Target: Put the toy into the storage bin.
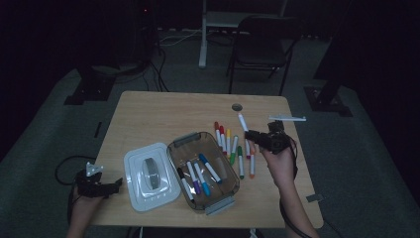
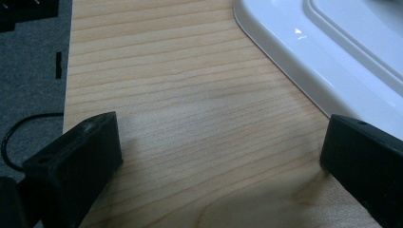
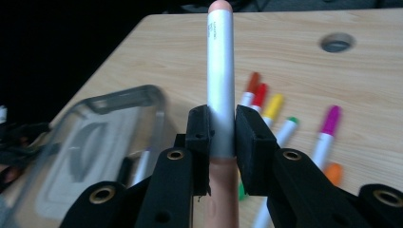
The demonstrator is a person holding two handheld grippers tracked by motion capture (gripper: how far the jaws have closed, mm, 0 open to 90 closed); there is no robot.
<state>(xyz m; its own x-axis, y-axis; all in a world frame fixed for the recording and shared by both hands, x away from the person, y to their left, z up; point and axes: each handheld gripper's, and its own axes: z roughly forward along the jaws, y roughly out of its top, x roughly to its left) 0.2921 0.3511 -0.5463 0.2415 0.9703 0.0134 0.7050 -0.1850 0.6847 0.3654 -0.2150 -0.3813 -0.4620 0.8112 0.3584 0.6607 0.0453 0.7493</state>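
Close-up, right gripper (image 3: 222, 135) fingers tight on a pink-capped marker (image 3: 220, 76); left gripper (image 2: 221, 156) fingers wide.

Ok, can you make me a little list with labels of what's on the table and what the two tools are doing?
Table: light wood, round hole near the far edge
Box: clear plastic container, several markers inside
Lid: white, flat on the table left of the box
Loose markers: a row on the table, right of the box
Right tool: shut on a pale-capped marker, held above the table
Left tool: open, nothing between its jaws, at the table's left edge near the lid
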